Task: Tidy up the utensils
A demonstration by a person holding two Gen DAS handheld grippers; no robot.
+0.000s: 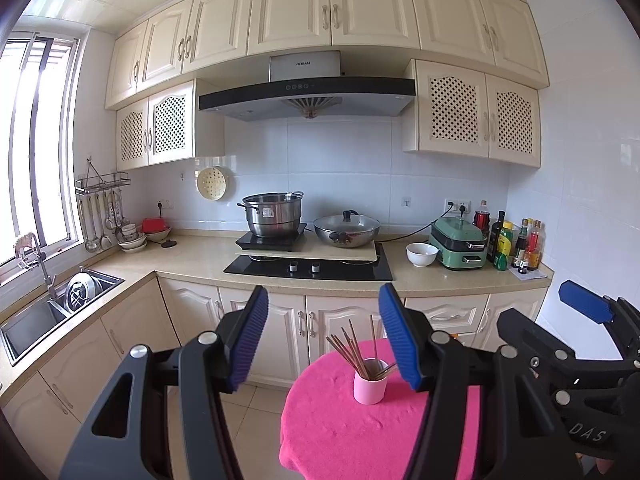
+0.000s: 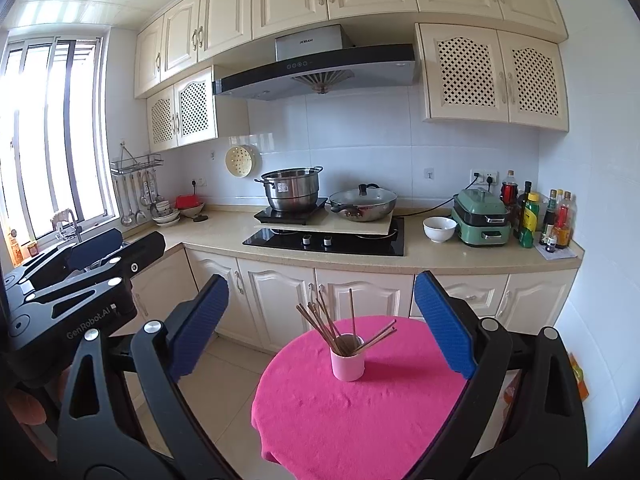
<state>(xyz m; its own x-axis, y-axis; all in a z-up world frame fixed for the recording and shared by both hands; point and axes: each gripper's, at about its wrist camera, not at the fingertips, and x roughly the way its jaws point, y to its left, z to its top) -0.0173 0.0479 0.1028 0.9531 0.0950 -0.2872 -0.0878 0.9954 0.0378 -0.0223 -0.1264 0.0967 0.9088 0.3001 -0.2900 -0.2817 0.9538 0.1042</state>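
Observation:
A pink cup (image 1: 370,388) (image 2: 347,363) stands upright on a round table with a pink cloth (image 1: 340,432) (image 2: 360,412). Several brown chopsticks (image 1: 352,350) (image 2: 324,322) stand in the cup and fan out. My left gripper (image 1: 324,340) is open and empty, held above and short of the table. My right gripper (image 2: 320,324) is open and empty, also held back from the cup. Each gripper shows at the edge of the other's view, the right one (image 1: 584,308) and the left one (image 2: 96,248).
Kitchen counter (image 2: 420,260) runs behind the table with a hob, steel pot (image 2: 292,190), lidded wok (image 2: 362,202), white bowl (image 2: 439,229), green appliance (image 2: 482,218) and bottles. A sink (image 1: 48,312) sits at the left. Tiled floor lies left of the table.

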